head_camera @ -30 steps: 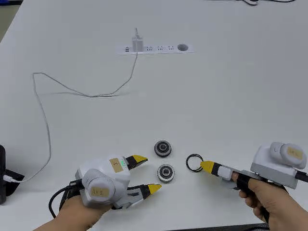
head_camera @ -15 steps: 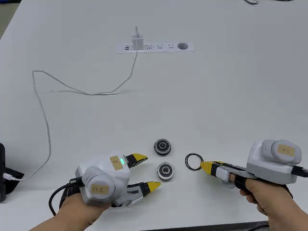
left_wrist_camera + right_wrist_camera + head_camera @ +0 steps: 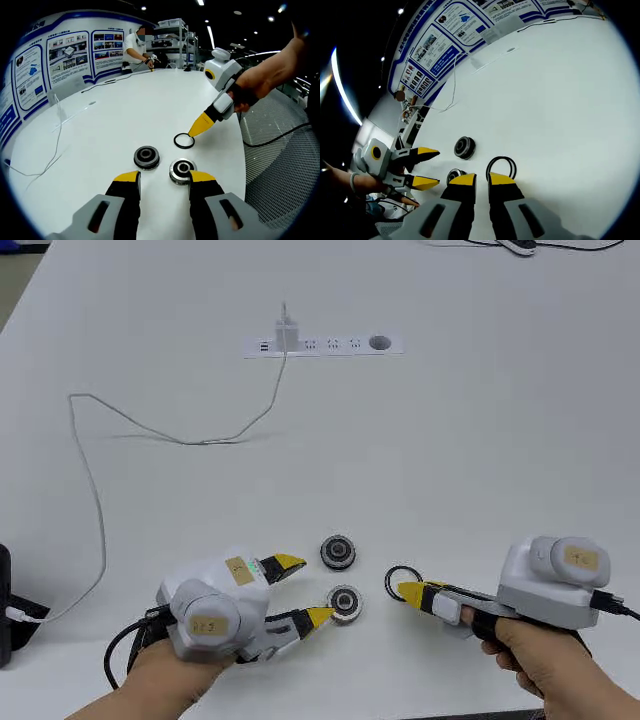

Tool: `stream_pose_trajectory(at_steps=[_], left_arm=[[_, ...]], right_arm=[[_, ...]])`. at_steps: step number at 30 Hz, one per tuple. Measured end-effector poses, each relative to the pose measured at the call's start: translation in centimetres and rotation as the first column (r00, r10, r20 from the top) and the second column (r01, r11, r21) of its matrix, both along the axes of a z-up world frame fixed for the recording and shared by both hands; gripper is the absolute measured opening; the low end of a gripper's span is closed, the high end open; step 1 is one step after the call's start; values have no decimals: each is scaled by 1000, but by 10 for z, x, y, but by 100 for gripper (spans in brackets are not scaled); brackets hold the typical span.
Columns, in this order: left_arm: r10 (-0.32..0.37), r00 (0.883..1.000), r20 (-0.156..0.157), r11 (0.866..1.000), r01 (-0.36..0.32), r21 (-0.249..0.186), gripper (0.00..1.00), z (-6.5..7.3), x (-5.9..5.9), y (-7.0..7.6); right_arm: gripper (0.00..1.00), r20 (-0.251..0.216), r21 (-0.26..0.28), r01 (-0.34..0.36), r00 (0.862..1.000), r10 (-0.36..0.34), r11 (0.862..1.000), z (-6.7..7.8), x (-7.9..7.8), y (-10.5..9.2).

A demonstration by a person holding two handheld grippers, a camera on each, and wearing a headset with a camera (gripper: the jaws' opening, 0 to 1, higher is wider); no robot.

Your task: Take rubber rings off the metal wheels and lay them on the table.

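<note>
The white table (image 3: pixel 480 440) carries two metal wheels near its front edge, one (image 3: pixel 338 550) just behind the other (image 3: pixel 345 601). A black rubber ring (image 3: pixel 403 581) lies flat beside them. Farther back sits a white power strip (image 3: pixel 322 342) — from it a white cable (image 3: pixel 100 500) loops leftward.

The left gripper (image 3: pixel 305 589) is held low in the left hand (image 3: pixel 165 680), grasped from behind; its yellow-tipped jaws are spread wide apart and pointed to the right and slightly forward; the right gripper (image 3: pixel 408 590) is held in the right hand (image 3: pixel 545 660) and is pointed left, toward the other gripper; its jaws seem closed, only a narrow slit being seen between them.
</note>
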State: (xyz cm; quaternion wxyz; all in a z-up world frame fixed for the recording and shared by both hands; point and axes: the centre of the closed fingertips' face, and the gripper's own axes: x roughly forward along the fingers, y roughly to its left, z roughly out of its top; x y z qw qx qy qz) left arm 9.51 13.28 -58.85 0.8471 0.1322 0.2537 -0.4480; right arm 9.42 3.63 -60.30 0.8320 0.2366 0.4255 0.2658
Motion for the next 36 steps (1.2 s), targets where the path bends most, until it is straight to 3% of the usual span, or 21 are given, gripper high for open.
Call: stream_pose_trajectory(at_steps=[8, 16, 36], left_arm=[[20, 1000, 19, 1000, -21, 4, 33, 4, 21, -5], [15, 1000, 26, 1000, -16, 24, 31, 4, 31, -13], [-21, 1000, 18, 997, 20, 75, 20, -2, 43, -23]], right_arm=[[11, 5, 18, -35, 999, 34, 999, 3, 4, 16], [11, 8, 32, -49, 999, 49, 998, 5, 9, 26], [10, 10, 47, -46, 999, 45, 998, 7, 18, 31]])
